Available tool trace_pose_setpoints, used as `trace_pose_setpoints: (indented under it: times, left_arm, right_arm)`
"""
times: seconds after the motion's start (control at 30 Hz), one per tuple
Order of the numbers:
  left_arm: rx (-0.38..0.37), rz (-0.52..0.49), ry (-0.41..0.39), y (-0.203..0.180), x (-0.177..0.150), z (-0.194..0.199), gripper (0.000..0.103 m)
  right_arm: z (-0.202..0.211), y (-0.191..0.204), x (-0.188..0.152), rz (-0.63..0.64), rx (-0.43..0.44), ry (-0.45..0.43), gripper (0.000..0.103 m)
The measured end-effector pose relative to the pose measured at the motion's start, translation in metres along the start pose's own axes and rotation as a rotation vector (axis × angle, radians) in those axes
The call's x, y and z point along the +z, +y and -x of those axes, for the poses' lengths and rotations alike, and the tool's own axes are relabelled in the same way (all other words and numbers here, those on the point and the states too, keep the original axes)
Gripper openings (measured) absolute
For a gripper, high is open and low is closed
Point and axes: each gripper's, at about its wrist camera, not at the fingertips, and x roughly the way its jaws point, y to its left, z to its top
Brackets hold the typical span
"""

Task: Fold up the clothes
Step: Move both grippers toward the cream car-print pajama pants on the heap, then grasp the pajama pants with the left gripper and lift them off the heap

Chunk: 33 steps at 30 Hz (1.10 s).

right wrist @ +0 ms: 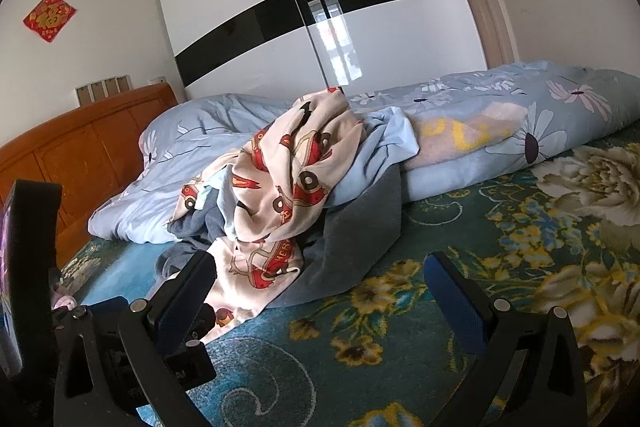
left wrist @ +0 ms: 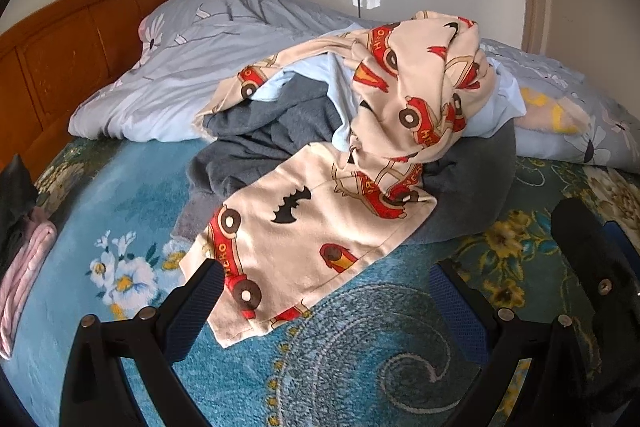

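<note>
Only the left view shows pink cloth; both hand-held grippers gape wide, empty.

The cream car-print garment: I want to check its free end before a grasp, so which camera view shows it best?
The left wrist view: the cream car-print garment lies spread flat and near there, hem and prints plain, ahead of the open left hand-held gripper. The right wrist view shows its bunched upper part; the gripper hides some of the lower end.

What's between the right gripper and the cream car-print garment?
Only bare floral bedspread separates the open right gripper from the cream car-print garment, shown in the right wrist view.
</note>
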Motion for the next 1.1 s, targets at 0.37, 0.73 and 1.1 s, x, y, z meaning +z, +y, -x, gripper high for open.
trace_pose_setpoints:
  times: [0.37,0.73,1.1]
  left_arm:
    - [-0.029,0.008,-0.005,0.001,-0.008,-0.006,0.103]
    - [-0.042,0.018,-0.011,0.007,-0.001,-0.012,0.103]
    - [-0.129,-0.135,-0.035,-0.049,0.118,-0.034,0.103]
  right_arm:
    - [-0.003,-0.001,-0.001,-0.007,0.000,0.020,0.103]
    - [-0.003,-0.004,0.002,-0.019,0.007,0.036,0.103]
    - [0.019,-0.050,0.018,-0.172,-0.057,-0.030,0.103]
